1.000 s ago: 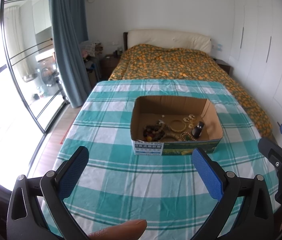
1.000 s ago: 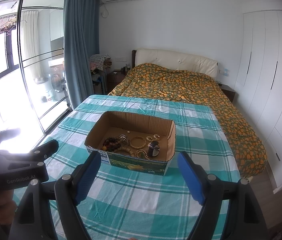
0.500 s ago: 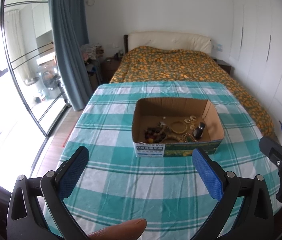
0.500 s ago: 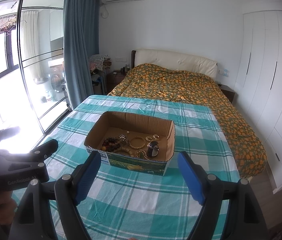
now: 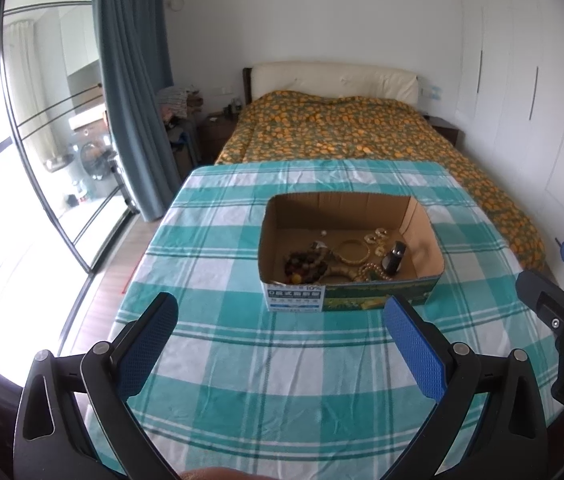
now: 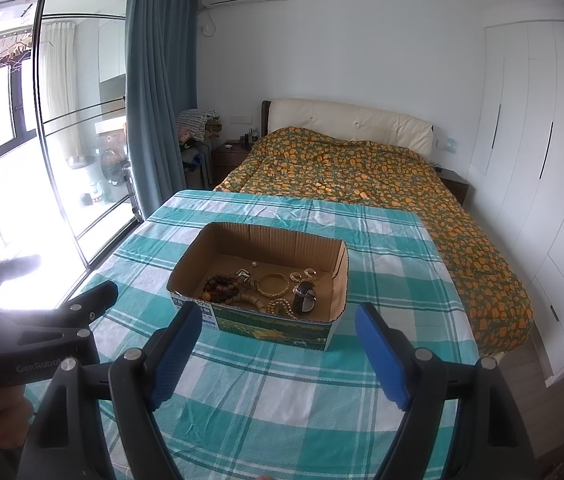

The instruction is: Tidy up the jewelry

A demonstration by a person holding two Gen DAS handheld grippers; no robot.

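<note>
An open cardboard box [image 5: 422,224] [image 6: 340,276] stands mid-table on the teal checked cloth. Inside lie a dark bead bracelet [image 5: 302,268] [image 6: 219,284], a gold bangle [image 5: 354,249] [image 6: 273,283], gold earrings [image 5: 376,236] [image 6: 306,274], a pearl bead strand [image 5: 370,271] [image 6: 279,306] and a black watch [image 5: 394,258] [image 6: 305,296]. My left gripper [image 5: 282,336] is open and empty, held above the table short of the box. My right gripper [image 6: 279,344] is open and empty, also short of the box; it shows at the left view's right edge [image 5: 562,304].
The table [image 5: 217,360] [image 6: 282,400] sits at the foot of a bed with an orange-patterned cover [image 5: 346,128]. Glass doors and a blue curtain [image 5: 129,92] are to the left, white wardrobes [image 6: 542,160] to the right.
The left gripper has pulled back and tilted slightly, so the box sits a little higher and farther in its view. The right gripper has hardly moved. Both stay open.
</note>
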